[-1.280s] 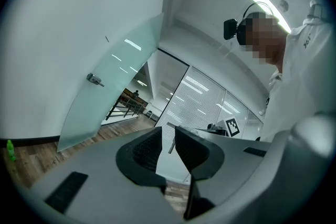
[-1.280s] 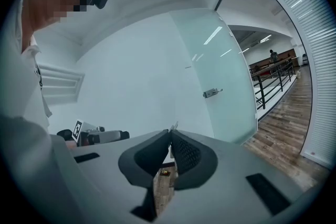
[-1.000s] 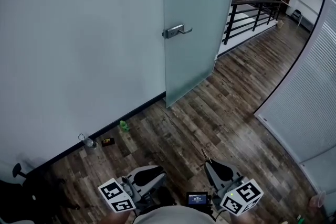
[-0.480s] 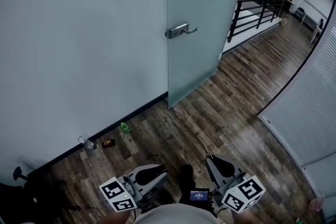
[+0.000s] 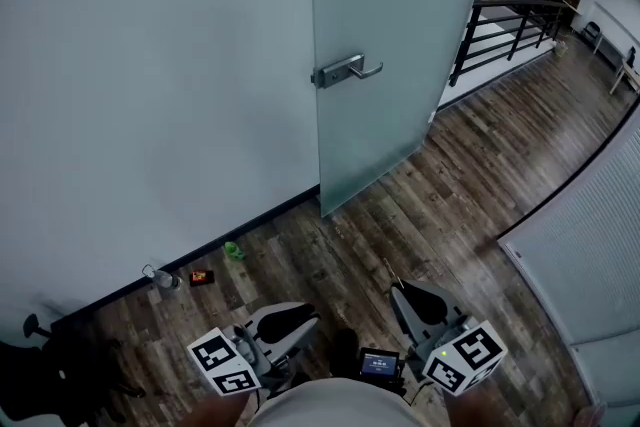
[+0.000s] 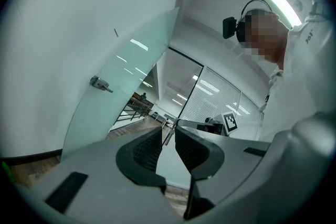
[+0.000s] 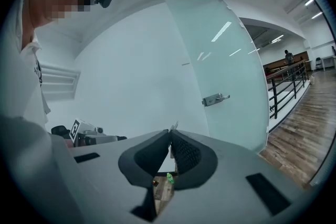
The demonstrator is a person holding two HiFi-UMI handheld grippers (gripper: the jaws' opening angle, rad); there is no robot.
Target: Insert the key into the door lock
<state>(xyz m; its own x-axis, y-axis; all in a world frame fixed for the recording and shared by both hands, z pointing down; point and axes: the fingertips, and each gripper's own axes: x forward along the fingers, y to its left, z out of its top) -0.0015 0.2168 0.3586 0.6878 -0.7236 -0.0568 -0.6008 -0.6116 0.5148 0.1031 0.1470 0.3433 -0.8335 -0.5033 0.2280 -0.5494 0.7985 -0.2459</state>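
**Inspector:** State of the right claw?

**Operator:** My right claw [image 7: 170,138] is clenched on the key [image 7: 173,126]. The pads meet on it, and its thin tip sticks out just past them.

**Inspector:** And the left?

**Operator:** My left claw [image 6: 168,139] is released. Its pads stand a narrow gap apart with nothing gripped. Through the gap I see only the right claw and its key, farther off.

**Inspector:** Where is the key relative to the door?

**Operator:** In the head view the key sits at lower middle of the frame, over the wooden floor [image 5: 420,205]. The door handle [image 5: 345,70] is on the frosted glass door [image 5: 390,35] at upper middle, well apart from the key. The lock is too small to tell from the handle's plate.

**Inspector:** Alignment?

**Operator:** In the right gripper view the handle lies right of and above the key's tip, not in line with it.

**Inspector:** Other items?

**Operator:** A small green thing [image 5: 234,250] and a small clear container [image 5: 158,277] lie on the floor at the foot of the wall [image 5: 150,65], lower left. A black railing [image 5: 505,25] stands at upper right.
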